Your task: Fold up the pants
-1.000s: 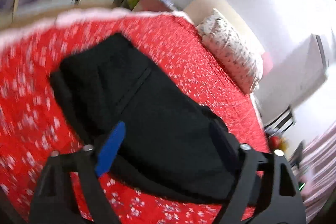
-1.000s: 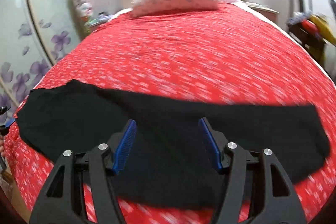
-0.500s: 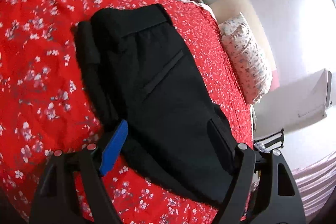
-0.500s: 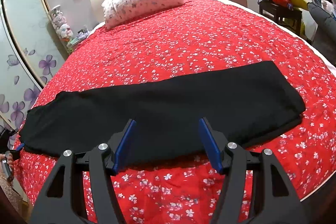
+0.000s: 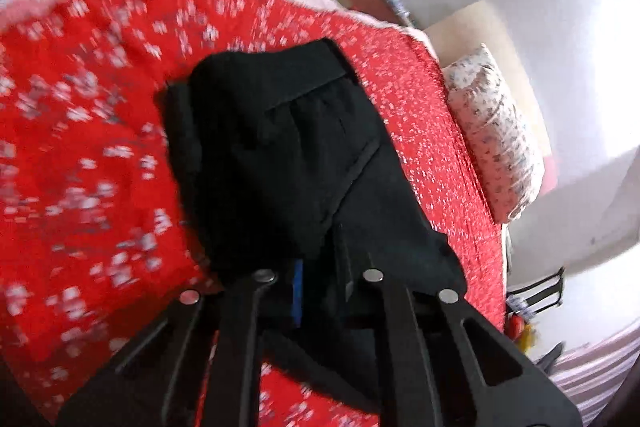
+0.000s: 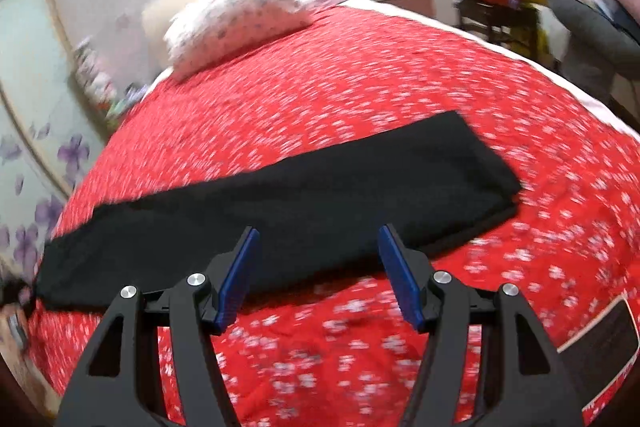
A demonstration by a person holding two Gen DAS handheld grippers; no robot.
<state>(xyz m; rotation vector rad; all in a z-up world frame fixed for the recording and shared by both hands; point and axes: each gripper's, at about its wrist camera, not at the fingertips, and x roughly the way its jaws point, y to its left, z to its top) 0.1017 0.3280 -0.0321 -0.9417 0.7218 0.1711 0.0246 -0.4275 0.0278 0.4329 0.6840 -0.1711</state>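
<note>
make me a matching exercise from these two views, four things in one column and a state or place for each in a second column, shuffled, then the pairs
Column 1
1. left gripper
2. right gripper
3. black pants
4. floral pillow

Column 2
A. jaws spread, nothing between them
B. at the head of the bed
C. closed on black fabric
D. laid out in a long strip across the red bedspread

Pairs: 1-C, 2-A, 3-D, 4-B

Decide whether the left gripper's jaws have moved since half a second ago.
Yes. The left gripper has closed: its fingers, earlier spread wide over the black pants, now pinch the cloth at the near edge, above the red bedspread.
</note>
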